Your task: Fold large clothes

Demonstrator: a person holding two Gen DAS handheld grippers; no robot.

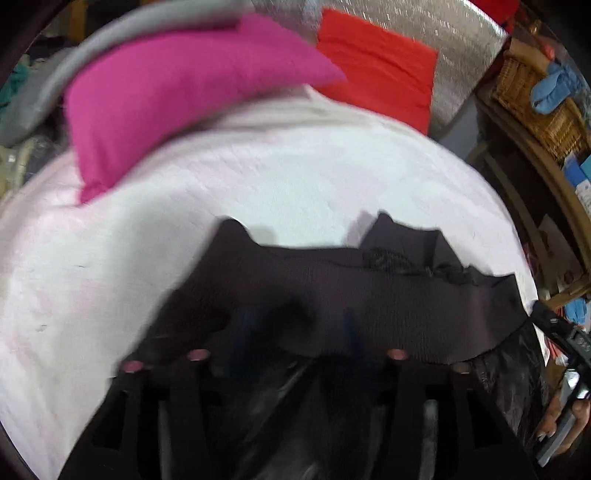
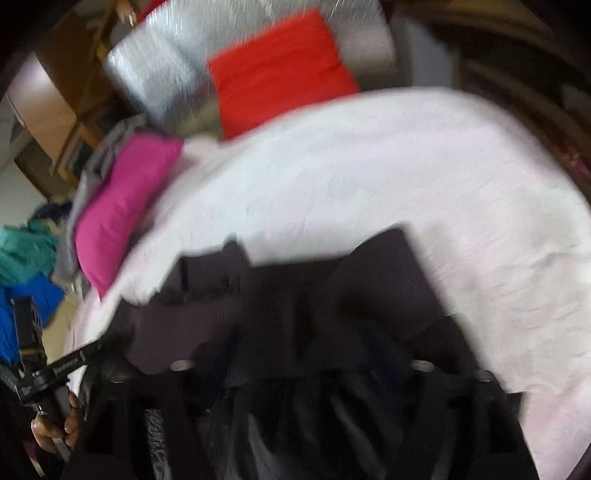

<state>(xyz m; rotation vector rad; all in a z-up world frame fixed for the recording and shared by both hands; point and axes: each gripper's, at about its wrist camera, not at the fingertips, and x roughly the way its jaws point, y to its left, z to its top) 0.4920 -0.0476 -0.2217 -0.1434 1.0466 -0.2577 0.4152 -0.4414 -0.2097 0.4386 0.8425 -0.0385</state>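
Observation:
A dark black garment (image 1: 332,288) with a ribbed hem is draped over both grippers, above a white-pink bedspread (image 1: 258,177). My left gripper (image 1: 295,332) is buried under the cloth; its fingers are hidden, so I cannot see how the jaws stand. In the right wrist view the same garment (image 2: 314,295) covers my right gripper (image 2: 299,347) in the same way. The right gripper's body shows at the far right of the left wrist view (image 1: 569,339), and the left gripper's body at the lower left of the right wrist view (image 2: 48,373). Both views are blurred.
A folded magenta garment (image 1: 177,92) and a grey one (image 1: 74,62) lie at the bed's far left. A folded red garment (image 1: 376,62) lies on a silver sheet (image 1: 443,33) behind. Wicker baskets (image 1: 535,96) and shelves stand at right. Teal and blue clothes (image 2: 26,266) are piled at left.

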